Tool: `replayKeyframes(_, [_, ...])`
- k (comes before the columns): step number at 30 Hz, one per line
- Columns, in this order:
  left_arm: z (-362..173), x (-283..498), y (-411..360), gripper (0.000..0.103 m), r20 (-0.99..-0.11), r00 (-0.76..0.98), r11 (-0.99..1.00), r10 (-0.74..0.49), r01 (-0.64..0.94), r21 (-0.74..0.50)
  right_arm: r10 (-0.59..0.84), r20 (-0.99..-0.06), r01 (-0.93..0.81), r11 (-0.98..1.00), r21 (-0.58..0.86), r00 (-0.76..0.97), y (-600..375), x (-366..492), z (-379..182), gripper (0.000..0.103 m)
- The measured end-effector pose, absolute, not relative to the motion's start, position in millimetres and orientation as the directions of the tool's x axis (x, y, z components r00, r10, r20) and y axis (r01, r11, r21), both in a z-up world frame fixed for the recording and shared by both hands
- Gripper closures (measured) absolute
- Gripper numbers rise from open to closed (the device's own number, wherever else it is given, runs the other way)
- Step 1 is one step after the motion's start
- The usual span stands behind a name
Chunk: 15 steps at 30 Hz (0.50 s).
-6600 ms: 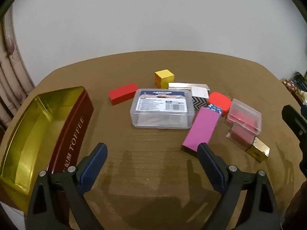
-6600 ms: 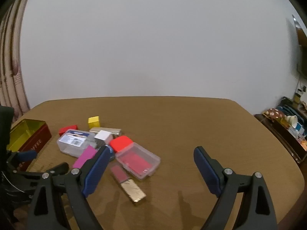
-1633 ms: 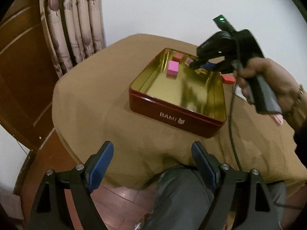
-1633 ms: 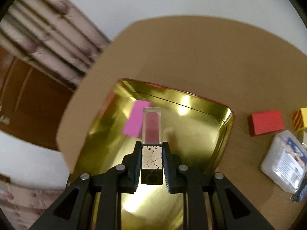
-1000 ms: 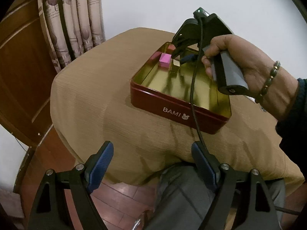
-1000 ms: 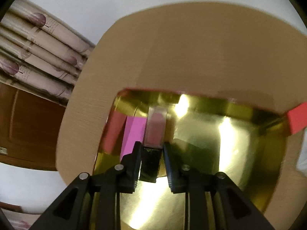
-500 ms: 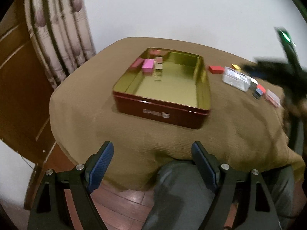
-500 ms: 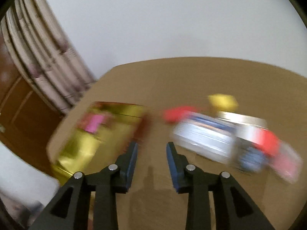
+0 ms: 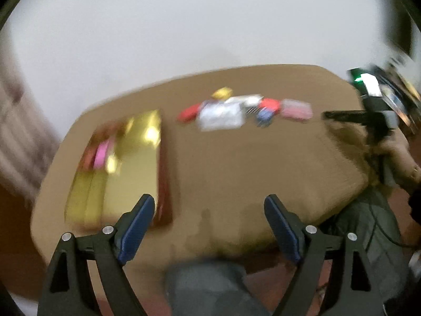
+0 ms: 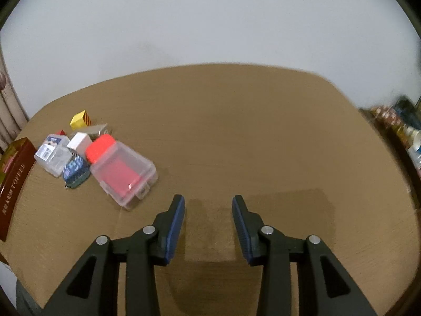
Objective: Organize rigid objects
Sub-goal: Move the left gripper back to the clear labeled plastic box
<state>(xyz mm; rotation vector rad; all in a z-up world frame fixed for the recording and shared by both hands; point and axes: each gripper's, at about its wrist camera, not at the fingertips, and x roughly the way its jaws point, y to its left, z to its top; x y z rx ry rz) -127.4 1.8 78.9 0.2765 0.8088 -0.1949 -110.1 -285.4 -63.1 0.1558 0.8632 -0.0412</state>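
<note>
The gold-lined red tin [image 9: 131,173] sits at the table's left and holds a pink box [image 9: 101,152]; its red wall shows in the right wrist view [image 10: 14,181]. A cluster of small boxes lies beyond it: a clear case with a red insert [image 10: 123,172], a labelled clear case [image 10: 52,158], a red-orange box [image 10: 101,144], a yellow cube [image 10: 79,121], a white box [image 10: 79,141] and a blue patterned item [image 10: 76,169]. My left gripper [image 9: 209,205] is open and empty over the near table edge. My right gripper [image 10: 208,205] is open and empty, right of the cluster.
The brown table [image 10: 236,131] spreads wide to the right of the cluster. A shelf with clutter [image 10: 405,129] stands at the far right. Curtains [image 9: 15,142] hang at the left. The left wrist view is motion-blurred.
My right gripper put the clear-and-gold box into the tin, opened, and swung right to the table's near side. My left gripper swung right toward the table.
</note>
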Motion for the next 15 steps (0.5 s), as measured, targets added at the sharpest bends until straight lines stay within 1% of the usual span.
replayKeyframes(1, [83, -121, -2, 0.017, -0.724, 0.686, 0.93, -0.073, 0.31, 0.199, 0.032, -0.756, 0.097, 0.987, 0.125, 0.654, -287, -110, -67, 0.064])
replayKeyframes(3, [95, -97, -16, 0.009, -0.7, 0.707, 0.843, -0.103, 0.436, 0.315, 0.039, -0.734, 0.083, 0.988, 0.13, 0.678, -283, -113, -66, 0.064])
replayKeyframes(4, [96, -89, -21, 0.004, -0.707, 0.697, 0.805, -0.123, 0.487, 0.339, 0.055, -0.725, 0.069, 0.988, 0.14, 0.686, -281, -121, -65, 0.063])
replayKeyframes(5, [96, -77, -28, 0.004, -0.716, 0.685, 0.748, -0.132, 0.543, 0.382, 0.073, -0.721, 0.058, 0.986, 0.154, 0.689, -272, -122, -65, 0.063])
replayKeyframes(6, [93, -61, -37, 0.004, -0.724, 0.68, 0.674, -0.114, 0.588, 0.447, 0.078, -0.72, 0.058, 0.985, 0.163, 0.689, -276, -123, -65, 0.063])
replayKeyframes(7, [89, -51, -44, 0.004, -0.74, 0.664, 0.625, -0.11, 0.625, 0.468, 0.09, -0.718, 0.058, 0.982, 0.179, 0.691, -279, -123, -65, 0.063])
replayKeyframes(8, [83, -39, -54, 0.004, -0.76, 0.642, 0.535, -0.101, 0.679, 0.503, 0.102, -0.715, 0.053, 0.98, 0.191, 0.691, -281, -124, -66, 0.063])
replayKeyframes(9, [78, -31, -61, 0.004, -0.743, 0.664, 0.466, -0.084, 0.685, 0.56, 0.119, -0.712, 0.048, 0.976, 0.21, 0.692, -286, -125, -66, 0.063])
replayKeyframes(11, [70, -19, -71, 0.004, -0.709, 0.7, 0.366, -0.087, 0.684, 0.631, 0.15, -0.702, 0.05, 0.966, 0.255, 0.696, -293, -126, -67, 0.063])
replayKeyframes(13, [59, -4, -75, 0.004, -0.75, 0.652, 0.269, -0.111, 0.746, 0.609, 0.174, -0.694, 0.051, 0.955, 0.291, 0.699, -297, -129, -66, 0.063])
replayKeyframes(15, [43, 15, -77, 0.005, -0.766, 0.635, 0.202, -0.096, 0.766, 0.61, 0.183, -0.69, 0.053, 0.951, 0.306, 0.7, -294, -132, -68, 0.063])
